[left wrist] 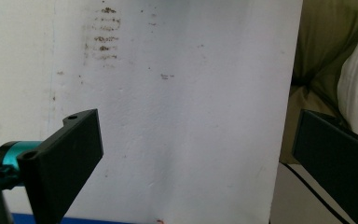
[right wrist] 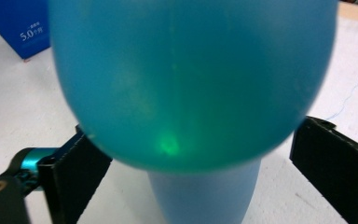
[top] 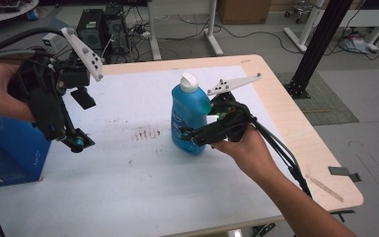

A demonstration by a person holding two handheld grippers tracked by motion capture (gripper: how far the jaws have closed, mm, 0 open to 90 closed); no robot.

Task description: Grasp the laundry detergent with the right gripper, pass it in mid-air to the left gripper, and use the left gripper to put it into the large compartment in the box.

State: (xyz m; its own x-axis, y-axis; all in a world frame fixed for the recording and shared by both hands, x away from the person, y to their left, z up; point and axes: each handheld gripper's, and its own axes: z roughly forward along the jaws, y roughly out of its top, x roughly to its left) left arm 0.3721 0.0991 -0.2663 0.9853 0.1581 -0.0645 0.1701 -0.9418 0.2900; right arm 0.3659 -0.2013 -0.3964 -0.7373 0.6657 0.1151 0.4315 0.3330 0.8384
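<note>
High view, translucent blue plastic bottle point(top: 190, 116), white cap, between right gripper point(top: 193, 138) fingers, spread, left gripper point(top: 79, 118) fingers released.

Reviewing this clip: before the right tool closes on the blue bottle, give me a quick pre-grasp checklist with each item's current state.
1. Blue bottle upright on the table: ok.
2. White cap on the bottle: ok, it is in place; how tight it is, cannot tell.
3. Bottle between the right tool's jaws: ok, one jaw stands on each side in the right gripper view.
4. Pads pressing on the bottle: not ok; the left jaw looks at or near the wall and the right one stands off it.
5. Left tool out of the way: ok, open over bare table, nothing between its jaws.
6. Blue box away from the bottle: ok, at the table's left edge.
</note>
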